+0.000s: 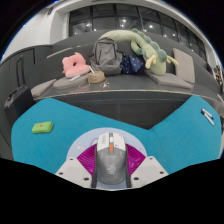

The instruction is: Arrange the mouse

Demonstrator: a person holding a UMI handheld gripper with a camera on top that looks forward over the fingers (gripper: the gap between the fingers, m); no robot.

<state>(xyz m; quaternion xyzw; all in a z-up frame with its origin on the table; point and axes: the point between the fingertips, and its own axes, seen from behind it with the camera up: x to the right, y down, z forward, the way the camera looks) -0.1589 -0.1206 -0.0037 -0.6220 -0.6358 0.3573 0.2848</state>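
Observation:
A grey computer mouse point(111, 158) with an orange scroll wheel sits between my gripper's point(111, 163) two fingers. The magenta pads point(90, 158) press against both of its sides, so the fingers are shut on it. The mouse is held over the near part of a blue mat point(60, 115) that covers the table in front of me. The fingertips are mostly hidden behind the mouse body.
A small green block point(41, 127) lies on the blue mat to the left. Beyond the mat, on a dark desk point(130, 100), are a pink ring-shaped toy point(73, 65), a tan block point(96, 76), a grey bag point(104, 52) and a green plush toy point(140, 45).

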